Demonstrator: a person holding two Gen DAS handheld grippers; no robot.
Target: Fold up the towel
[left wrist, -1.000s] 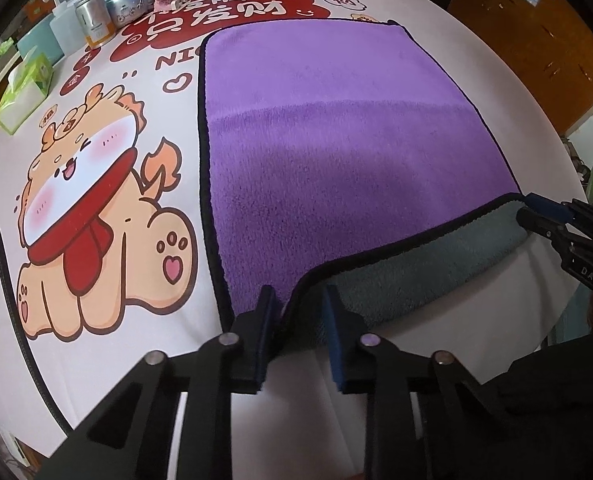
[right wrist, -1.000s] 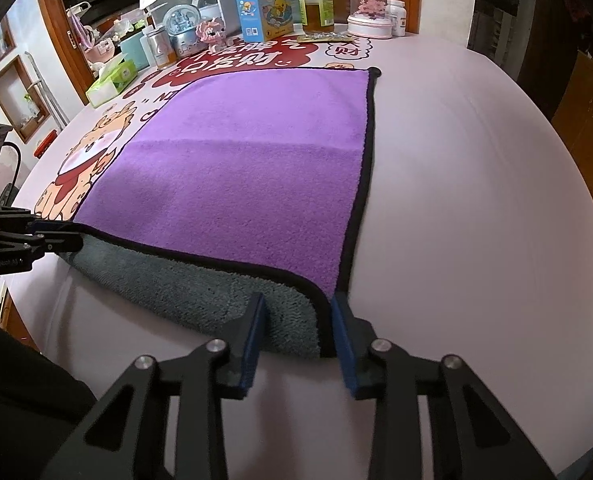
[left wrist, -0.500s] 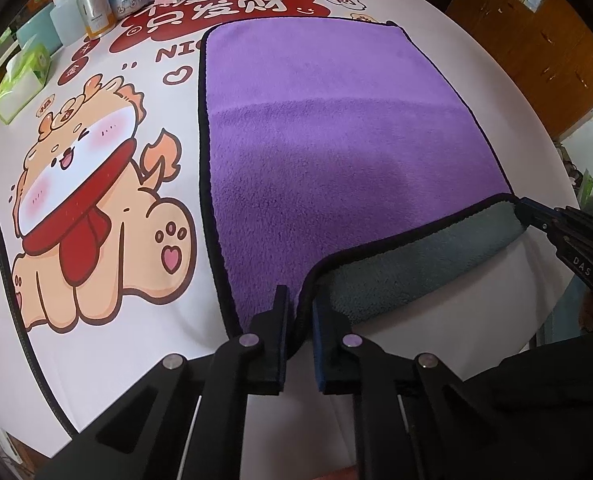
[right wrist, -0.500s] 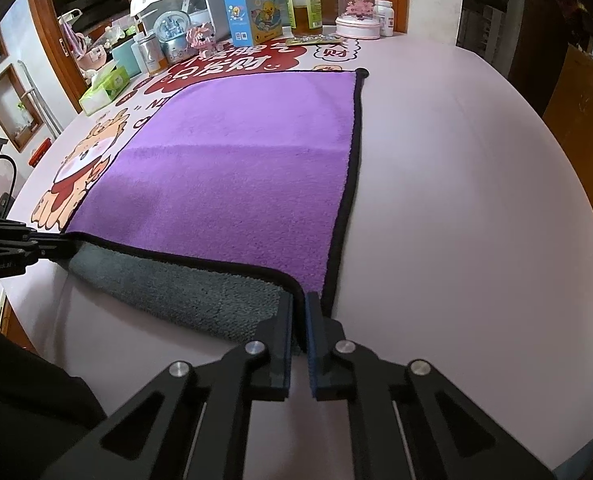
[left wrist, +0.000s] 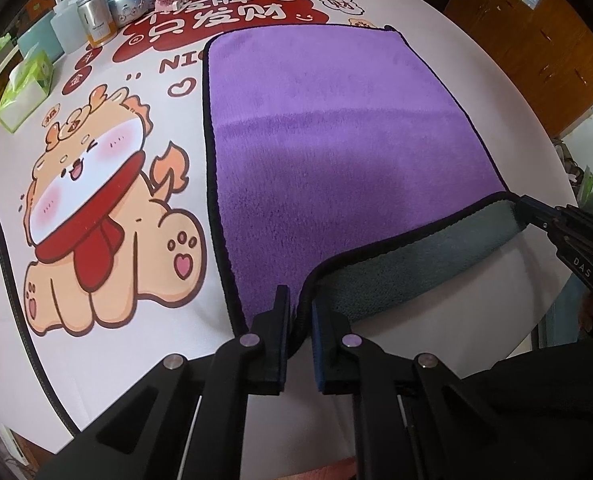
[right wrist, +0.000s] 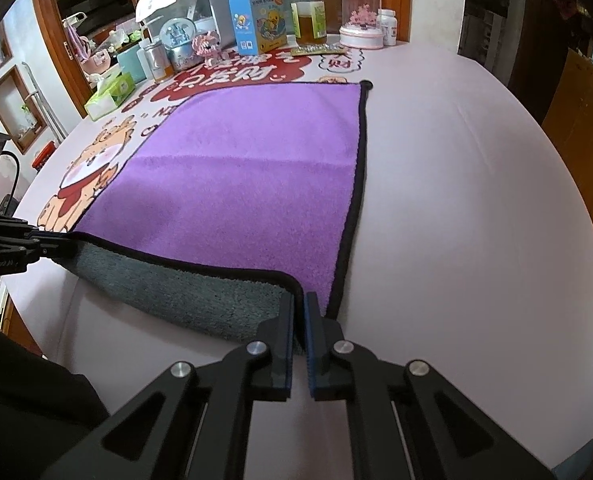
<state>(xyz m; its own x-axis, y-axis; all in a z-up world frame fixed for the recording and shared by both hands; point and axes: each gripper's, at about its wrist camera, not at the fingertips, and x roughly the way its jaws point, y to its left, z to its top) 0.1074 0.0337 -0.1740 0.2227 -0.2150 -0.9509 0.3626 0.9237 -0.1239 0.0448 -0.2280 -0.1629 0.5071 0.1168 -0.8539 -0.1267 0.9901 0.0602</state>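
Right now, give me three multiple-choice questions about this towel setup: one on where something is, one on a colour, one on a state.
1. Where do the left tongs grip the purple microfibre towel?
A. near left corner
B. far edge
C. middle

2. What colour is the towel's turned-up underside?
A. yellow
B. grey
C. red

3. How do the right tongs stand?
A. wide open above the table
B. shut on the towel's near right corner
C. holding the blue cardboard box

Answers:
1 A: the black-bound corner sits between the left fingers.
2 B: grey pile shows under the lifted near hem.
3 B: the fingers pinch the hem in the right wrist view.
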